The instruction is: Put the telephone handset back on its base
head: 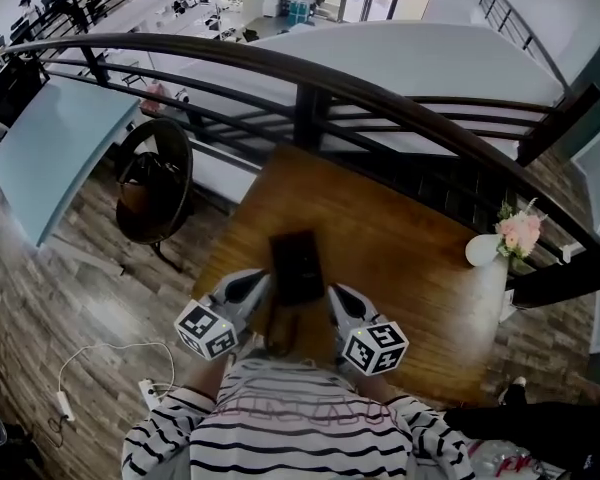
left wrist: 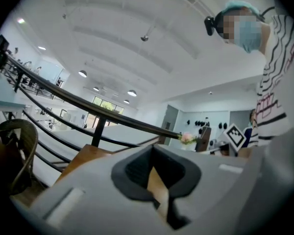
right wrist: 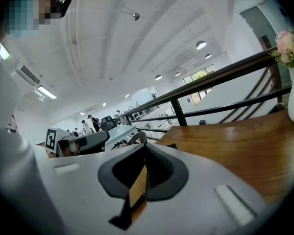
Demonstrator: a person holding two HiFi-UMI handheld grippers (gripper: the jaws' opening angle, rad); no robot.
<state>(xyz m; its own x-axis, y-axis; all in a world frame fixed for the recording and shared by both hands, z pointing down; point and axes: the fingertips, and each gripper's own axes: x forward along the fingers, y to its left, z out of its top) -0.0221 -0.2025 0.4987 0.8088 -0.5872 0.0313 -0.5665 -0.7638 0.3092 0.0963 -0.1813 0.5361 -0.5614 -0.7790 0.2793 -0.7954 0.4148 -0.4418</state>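
A dark rectangular telephone (head: 296, 264) lies on the brown wooden table (head: 410, 268), near its front edge; I cannot tell the handset from the base. My left gripper (head: 263, 279) points in at the phone's left side and my right gripper (head: 333, 294) at its right side, both close to it. In the left gripper view the left gripper (left wrist: 154, 152) has its jaws together with nothing between them. The right gripper (right wrist: 144, 153) likewise shows its jaws closed and empty in the right gripper view, where the left gripper (right wrist: 81, 142) appears across from it.
A white vase with pink flowers (head: 515, 236) stands at the table's right edge. A dark curved railing (head: 310, 88) runs just behind the table. A wicker chair (head: 155, 183) stands to the left, and a white cable (head: 110, 353) lies on the wood floor.
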